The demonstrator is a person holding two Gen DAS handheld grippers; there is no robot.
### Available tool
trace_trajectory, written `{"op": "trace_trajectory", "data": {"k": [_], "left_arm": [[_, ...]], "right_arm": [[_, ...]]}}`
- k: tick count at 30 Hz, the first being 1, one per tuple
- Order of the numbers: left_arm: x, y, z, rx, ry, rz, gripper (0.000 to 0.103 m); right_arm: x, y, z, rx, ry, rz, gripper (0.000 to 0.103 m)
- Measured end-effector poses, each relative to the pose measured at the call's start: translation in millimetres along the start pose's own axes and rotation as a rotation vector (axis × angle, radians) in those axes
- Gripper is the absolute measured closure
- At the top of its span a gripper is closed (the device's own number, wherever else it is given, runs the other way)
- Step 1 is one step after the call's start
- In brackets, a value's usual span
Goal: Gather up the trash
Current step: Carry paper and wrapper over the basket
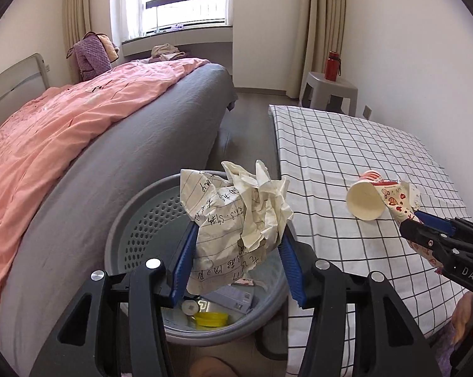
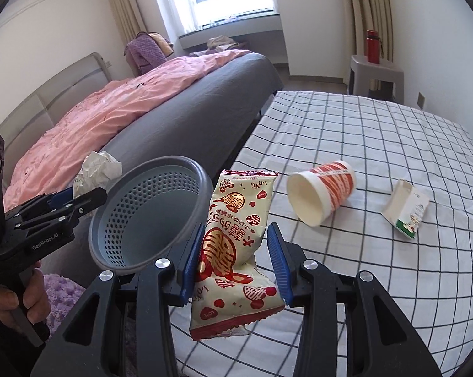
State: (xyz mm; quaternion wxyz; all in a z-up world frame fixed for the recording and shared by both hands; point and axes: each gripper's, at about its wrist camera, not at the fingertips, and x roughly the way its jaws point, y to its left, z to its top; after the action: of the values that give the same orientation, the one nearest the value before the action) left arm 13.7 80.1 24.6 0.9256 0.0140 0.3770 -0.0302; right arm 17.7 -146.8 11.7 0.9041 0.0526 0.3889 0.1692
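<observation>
My left gripper point(image 1: 236, 242) is shut on a crumpled sheet of lined paper point(image 1: 233, 220) and holds it above the grey perforated trash basket point(image 1: 136, 220). The basket has a yellow lid point(image 1: 211, 319) and other scraps inside. My right gripper point(image 2: 234, 245) is shut on a red and cream snack wrapper point(image 2: 233, 251), just right of the basket's rim point(image 2: 186, 161). A paper cup point(image 2: 321, 193) lies on its side on the checked cloth point(image 2: 377, 132). A small white and green carton point(image 2: 405, 209) lies further right.
A bed with a grey sheet point(image 1: 136, 144) and pink quilt point(image 1: 63, 116) stands to the left of the basket. A grey stool point(image 1: 329, 92) with a red bottle point(image 1: 332, 66) stands by the far wall. A purple rug point(image 2: 60, 289) lies on the floor.
</observation>
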Motion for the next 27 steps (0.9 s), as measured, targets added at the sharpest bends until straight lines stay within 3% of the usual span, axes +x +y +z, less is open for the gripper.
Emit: {"op": "trace_trajectory", "data": {"k": [10,27], "left_arm": [[23,44,8,-0.052,0.008,0.056,0.054],[71,66,-7,-0.104,0.122,0.072,0.054]], "right_arm": [[42,50,28,-0.081,0.013,0.072,0.063],[112,71,27,-0.1,0.116,0.151,0.062]]}}
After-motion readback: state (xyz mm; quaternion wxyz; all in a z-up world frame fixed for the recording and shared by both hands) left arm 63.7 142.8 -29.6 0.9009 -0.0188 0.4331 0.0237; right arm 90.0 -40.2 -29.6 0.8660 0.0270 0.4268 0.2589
